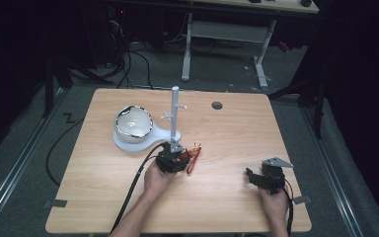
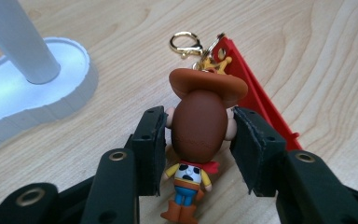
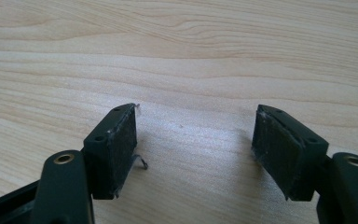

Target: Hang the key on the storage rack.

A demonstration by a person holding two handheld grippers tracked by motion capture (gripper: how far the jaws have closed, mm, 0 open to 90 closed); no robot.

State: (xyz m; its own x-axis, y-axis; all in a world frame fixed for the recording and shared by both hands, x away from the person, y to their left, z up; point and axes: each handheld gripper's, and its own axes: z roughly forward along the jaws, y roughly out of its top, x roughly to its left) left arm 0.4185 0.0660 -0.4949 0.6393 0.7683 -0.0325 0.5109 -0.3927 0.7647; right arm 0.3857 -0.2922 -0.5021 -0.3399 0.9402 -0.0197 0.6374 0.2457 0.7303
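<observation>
dim room; grey floor [image 1: 24,163]; white-legged desk [image 1: 256,29]

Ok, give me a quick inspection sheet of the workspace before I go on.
Surface: wooden table, round hole near the far edge.
Job's things: cowboy keychain with red strap lying beside the white stand; bowl on the stand's base.
Clutter: nothing seen.
Grippers: left gripper jaws around the keychain's head, a gap showing at each side; right gripper open over bare table.
Cables: black cable trailing from the left gripper.
Surroundings: dark room, desk frame and floor cables beyond.
</observation>
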